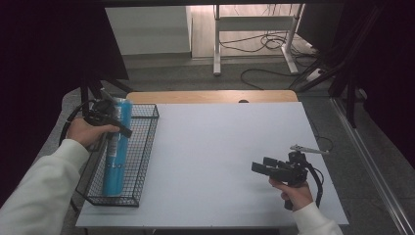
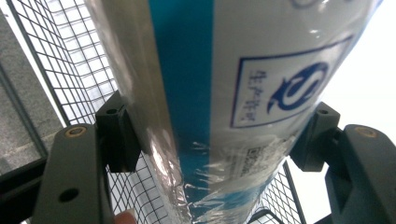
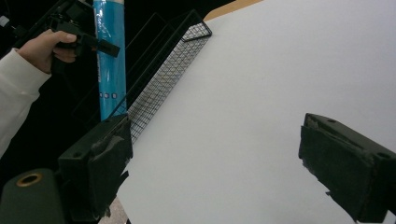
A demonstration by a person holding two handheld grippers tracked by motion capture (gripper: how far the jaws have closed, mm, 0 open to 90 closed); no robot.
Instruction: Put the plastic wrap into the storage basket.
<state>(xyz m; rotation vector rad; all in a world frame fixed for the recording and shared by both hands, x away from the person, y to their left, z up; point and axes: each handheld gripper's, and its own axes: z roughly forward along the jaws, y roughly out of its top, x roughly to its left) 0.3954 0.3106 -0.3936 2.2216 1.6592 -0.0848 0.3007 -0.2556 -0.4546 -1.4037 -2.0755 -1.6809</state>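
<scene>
Near right: right gripper (image 1: 259,168) hovers low over the bare white table (image 1: 220,147), jaws spread with nothing between them; likely parked clear of the work.

Left side: left gripper (image 1: 119,128) is clamped across a long blue tube (image 1: 116,152), near its far end. The tube's near end sits inside the black wire basket (image 1: 147,147) at the table's left edge; its far end is raised, probably for lifting out or setting in.

Tube: blue and white, wrapped in glossy crinkled film, printed with a blue emblem.
</scene>
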